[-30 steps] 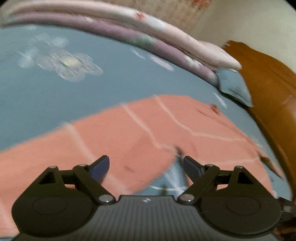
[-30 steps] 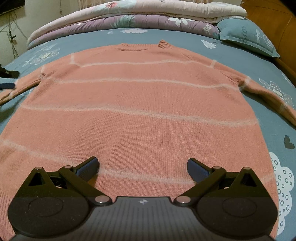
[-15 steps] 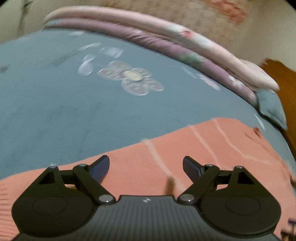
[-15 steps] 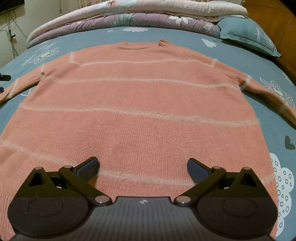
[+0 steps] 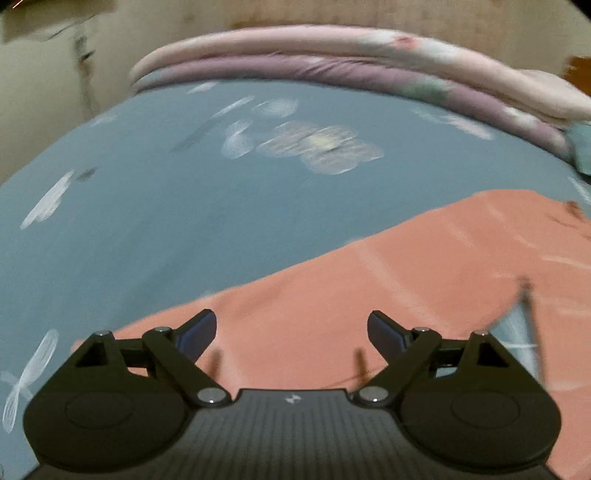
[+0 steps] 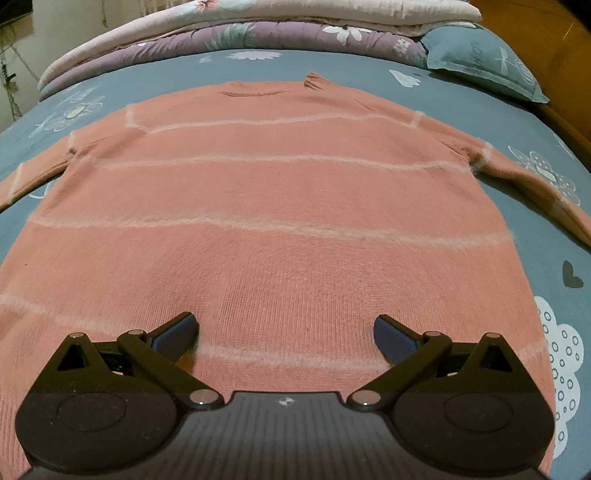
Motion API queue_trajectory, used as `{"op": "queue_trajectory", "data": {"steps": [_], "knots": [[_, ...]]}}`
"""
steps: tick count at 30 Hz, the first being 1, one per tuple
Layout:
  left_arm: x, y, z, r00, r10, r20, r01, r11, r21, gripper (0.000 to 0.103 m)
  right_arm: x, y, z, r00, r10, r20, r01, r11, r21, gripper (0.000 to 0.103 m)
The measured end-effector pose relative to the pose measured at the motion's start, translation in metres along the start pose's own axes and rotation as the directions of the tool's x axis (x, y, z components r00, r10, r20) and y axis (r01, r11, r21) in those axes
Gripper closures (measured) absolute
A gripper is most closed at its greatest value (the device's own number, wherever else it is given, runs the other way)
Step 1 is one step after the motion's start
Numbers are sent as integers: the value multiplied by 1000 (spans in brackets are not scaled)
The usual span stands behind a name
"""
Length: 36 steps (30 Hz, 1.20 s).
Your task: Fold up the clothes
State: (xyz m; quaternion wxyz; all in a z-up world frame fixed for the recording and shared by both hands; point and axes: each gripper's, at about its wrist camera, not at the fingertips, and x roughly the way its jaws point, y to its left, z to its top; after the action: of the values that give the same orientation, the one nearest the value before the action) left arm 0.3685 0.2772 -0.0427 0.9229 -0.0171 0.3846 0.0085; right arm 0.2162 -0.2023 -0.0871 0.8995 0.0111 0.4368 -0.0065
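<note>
A salmon-pink sweater [image 6: 266,206] with thin pale stripes lies flat on the blue floral bed sheet [image 6: 535,122], neck away from me, both sleeves spread out. My right gripper [image 6: 284,332] is open and empty, low over the sweater's hem. My left gripper [image 5: 291,332] is open and empty, just above the sweater's left sleeve [image 5: 332,302]. The left wrist view is blurred by motion.
Folded pink and purple quilts [image 6: 266,26] are stacked along the far edge of the bed; they also show in the left wrist view [image 5: 332,59]. A blue pillow [image 6: 480,62] lies far right by a wooden headboard [image 6: 554,44]. A wall [image 5: 44,85] is at the left.
My left gripper has swung left along the sweater's sleeve, so the view now shows more bare sheet and the wall. The right gripper and the sweater have not moved.
</note>
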Motion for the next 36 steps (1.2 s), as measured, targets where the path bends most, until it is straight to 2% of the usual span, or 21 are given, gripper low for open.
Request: {"op": "queue_trajectory", "data": {"steps": [2,3,5,7,8,12,14,16,19,20,22,27,28,32,34,36], "knots": [[-6,-27,12,993,-116,29,114,992,53,14,0,0,1,1000,1,-5,-1,1000,0,0],[-8,-43,18,980,-194,38,191,979,74,14,0,-1,1,1000,2,-4,-2,1000,-2,0],[-5,-76,28,937,-349,32,344,933,108,12,0,-1,0,1000,3,3,-3,1000,-2,0],[5,-109,37,889,-458,-22,457,882,115,12,-1,-1,-3,1000,-5,16,4,1000,3,0],[8,-126,38,871,-490,-40,491,862,124,12,-2,0,-5,1000,-11,27,11,1000,7,0],[26,-183,34,837,-540,-87,546,818,181,12,-5,4,-17,995,-38,88,36,999,30,0],[40,-201,29,819,-559,-129,573,799,180,12,-7,4,-21,993,-42,114,39,999,35,0],[51,-212,22,827,-538,-162,562,802,201,12,-6,3,-24,990,-36,136,32,999,33,0],[68,-215,15,868,-462,-183,492,852,181,14,-7,0,-29,985,-22,174,18,1000,25,0],[69,-211,13,877,-448,-175,474,865,163,19,-8,0,-31,983,-17,184,13,1000,22,0],[72,-204,10,894,-417,-162,438,890,125,18,-9,-1,-34,980,-8,198,5,1000,15,0],[51,-230,16,920,-363,-147,386,905,180,18,-10,-7,-35,976,28,214,-28,1000,0,0],[44,-237,18,919,-368,-140,390,901,191,14,-10,-8,-35,976,32,215,-33,999,-2,0],[31,-279,20,884,-444,-145,466,857,221,10,-9,-9,-37,974,37,223,-39,999,3,0],[36,-299,15,884,-438,-162,467,849,248,10,-9,-10,-38,973,40,226,-43,999,6,0],[50,-310,7,896,-396,-202,438,864,249,10,-10,-11,-38,972,45,231,-49,999,12,0]]}}
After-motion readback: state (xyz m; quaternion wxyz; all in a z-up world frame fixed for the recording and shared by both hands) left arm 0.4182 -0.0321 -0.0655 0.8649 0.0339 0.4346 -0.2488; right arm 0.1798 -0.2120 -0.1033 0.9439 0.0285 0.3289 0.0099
